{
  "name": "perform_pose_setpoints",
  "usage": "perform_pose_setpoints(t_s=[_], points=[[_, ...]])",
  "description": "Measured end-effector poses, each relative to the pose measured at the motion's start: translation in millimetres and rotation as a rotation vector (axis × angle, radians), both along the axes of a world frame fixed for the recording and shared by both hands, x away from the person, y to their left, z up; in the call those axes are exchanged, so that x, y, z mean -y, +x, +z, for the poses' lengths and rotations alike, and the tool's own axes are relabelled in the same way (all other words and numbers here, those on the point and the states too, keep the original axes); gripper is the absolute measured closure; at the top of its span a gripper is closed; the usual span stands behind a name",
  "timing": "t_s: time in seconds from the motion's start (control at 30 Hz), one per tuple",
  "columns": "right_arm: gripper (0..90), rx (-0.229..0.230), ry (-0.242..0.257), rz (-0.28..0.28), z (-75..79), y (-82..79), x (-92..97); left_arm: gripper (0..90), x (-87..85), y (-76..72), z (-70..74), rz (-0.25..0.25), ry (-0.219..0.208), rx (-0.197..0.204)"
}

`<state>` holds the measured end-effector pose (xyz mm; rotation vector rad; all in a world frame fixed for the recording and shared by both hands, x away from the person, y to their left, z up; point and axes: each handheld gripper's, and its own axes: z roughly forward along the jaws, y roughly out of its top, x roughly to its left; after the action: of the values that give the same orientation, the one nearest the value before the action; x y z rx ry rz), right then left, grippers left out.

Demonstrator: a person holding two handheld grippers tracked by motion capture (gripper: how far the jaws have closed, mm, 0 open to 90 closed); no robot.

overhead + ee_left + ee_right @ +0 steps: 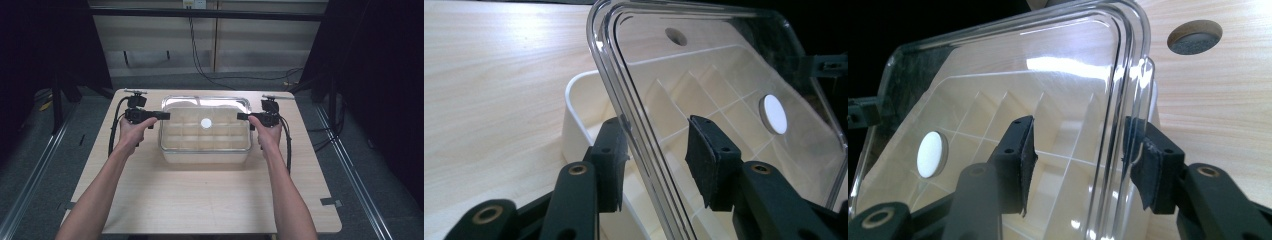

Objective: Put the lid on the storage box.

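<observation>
nearest the lens in the left gripper view, the left gripper (656, 160) has its two black jaws parted on either side of the clear lid (724, 100)'s rim, one pad (610, 160) outside the edge and the other over the lid's face, with a gap showing on both sides, so it is open around the rim rather than clamped. in the right gripper view the right gripper (1083, 160) stands the same way at the opposite rim, jaws apart with the lid edge between them. the lid is transparent, with rounded corners and a raised border, and a white round disc (206, 123) sits at its middle; it looks tilted above the white divided box (205, 142), whose partitions show through it. in the high view the box sits in the upper centre of the frame on the wooden table (200, 200), the grippers at its left and right ends. bare tabletop fills the lower half of the frame, narrower strips run beside each hand, and a round hole (1194, 37) in the table shows at the upper right of the right gripper view.
</observation>
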<state>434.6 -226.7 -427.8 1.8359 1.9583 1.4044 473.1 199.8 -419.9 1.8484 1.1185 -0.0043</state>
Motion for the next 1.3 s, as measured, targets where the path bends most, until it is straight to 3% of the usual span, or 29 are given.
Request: perform_pose_setpoints(t_s=[0.2,0.43,0.67,0.77,1.0,1.17,1.3], points=[[44.5,-0.02,-0.013,-0.017,-8.1,4.5,-3.6,59.0,-1.4,2.3,-8.2,0.001,0.011,-0.023],[44.3,-0.013,-0.022,-0.024,-8.6,5.4,-5.8,58.4,-3.4,5.8,-15.7,0.01,-0.029,-0.05],[42.1,-0.004,-0.055,-0.023,-7.1,4.8,-6.3,58.4,-1.8,4.1,-15.3,-0.005,-0.019,-0.034],[39.5,-0.003,-0.091,-0.023,-6.6,4.0,-7.5,58.4,-1.0,3.8,-16.9,-0.004,-0.022,-0.043],[36.0,-0.036,-0.099,-0.031,-12.5,7.5,-11.3,58.3,-1.3,3.4,-19.2,0.014,-0.013,-0.042],[34.1,-0.065,-0.105,-0.041,-16.7,9.6,-15.0,56.5,-1.1,4.7,-24.0,0.017,0.021,-0.054],[32.4,-0.08,-0.114,-0.05,-19.3,10.7,-18.5,56.0,-0.8,5.0,-26.5,0.028,0.008,-0.064]])
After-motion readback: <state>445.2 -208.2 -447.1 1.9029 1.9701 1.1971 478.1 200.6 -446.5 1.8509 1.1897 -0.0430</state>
